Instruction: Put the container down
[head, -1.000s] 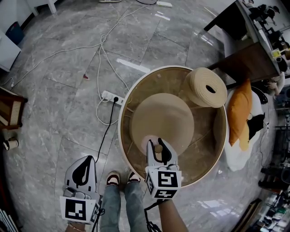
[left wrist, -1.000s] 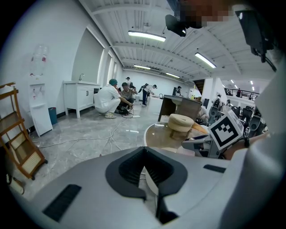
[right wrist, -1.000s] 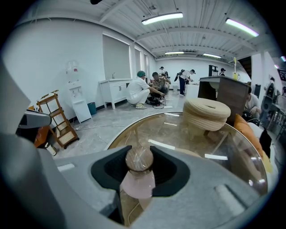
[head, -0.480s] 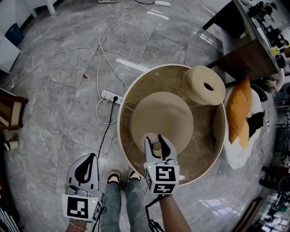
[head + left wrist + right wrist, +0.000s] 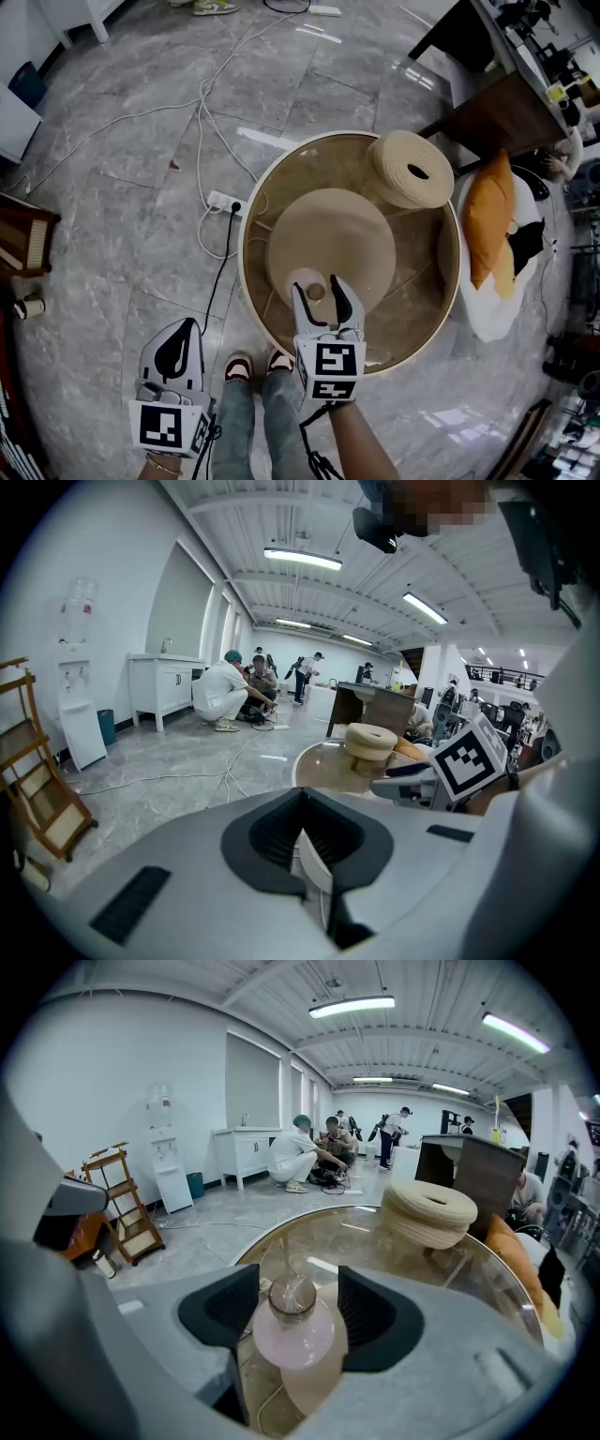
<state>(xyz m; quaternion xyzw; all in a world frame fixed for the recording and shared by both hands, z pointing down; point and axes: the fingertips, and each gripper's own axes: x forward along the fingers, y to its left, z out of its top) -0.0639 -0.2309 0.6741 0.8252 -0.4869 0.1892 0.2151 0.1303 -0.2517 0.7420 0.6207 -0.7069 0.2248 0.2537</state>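
The container [image 5: 306,282] is a small pale pink flask with a brown stopper. It stands upright on the round glass table [image 5: 424,281], near the table's front edge. My right gripper [image 5: 318,292] reaches over that edge with a jaw on each side of the flask. Its jaws are opening, and in the right gripper view the black pads [image 5: 220,1305] stand clear of the container [image 5: 292,1337]. My left gripper [image 5: 178,339] hangs low at the left, off the table, above the floor. Its jaws meet at the tips with nothing between them [image 5: 302,803].
A woven round pouf [image 5: 408,169] sits on the far side of the glass top. An orange cushion [image 5: 492,220] lies to the table's right. A power strip [image 5: 225,200] and cables run over the floor at the left. The person's feet [image 5: 248,367] are beside the table's edge. People crouch far off [image 5: 300,1157].
The right gripper's jaws have spread apart and let go of the flask, which now stands free on the glass. The left gripper has barely moved.
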